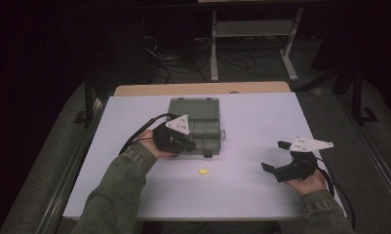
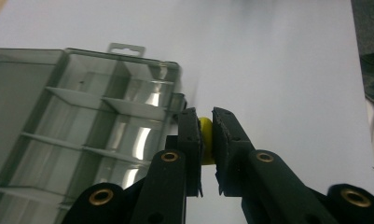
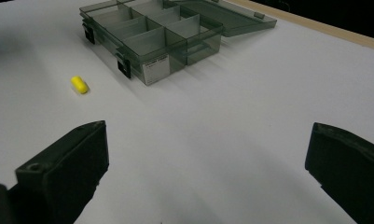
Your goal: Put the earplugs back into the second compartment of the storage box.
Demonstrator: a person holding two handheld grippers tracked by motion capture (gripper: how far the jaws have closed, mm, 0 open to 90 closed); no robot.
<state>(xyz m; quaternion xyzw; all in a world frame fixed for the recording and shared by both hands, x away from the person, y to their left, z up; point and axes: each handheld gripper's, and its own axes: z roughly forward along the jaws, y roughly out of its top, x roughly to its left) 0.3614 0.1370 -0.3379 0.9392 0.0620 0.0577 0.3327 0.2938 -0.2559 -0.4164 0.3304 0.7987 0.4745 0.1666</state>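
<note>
My left gripper (image 1: 191, 145) hangs over the near front part of a clear grey compartment box (image 1: 208, 130) whose lid lies open behind it. In the left gripper view the gripper (image 2: 206, 117) is shut on a small yellow piece (image 2: 206, 140), just beside the box's right wall (image 2: 171, 86). A second yellow piece (image 1: 203, 171) lies loose on the white table in front of the box; the right gripper view has it (image 3: 79, 84) left of the box (image 3: 154, 67). My right gripper (image 1: 274, 156) rests low at the right, open, jaws (image 3: 208, 140) wide with nothing between them.
The white table top (image 1: 261, 117) spreads around the box, with a wooden strip (image 1: 203, 88) along its far edge. Beyond the table are a metal stand (image 1: 251, 29) and cables on a dark floor.
</note>
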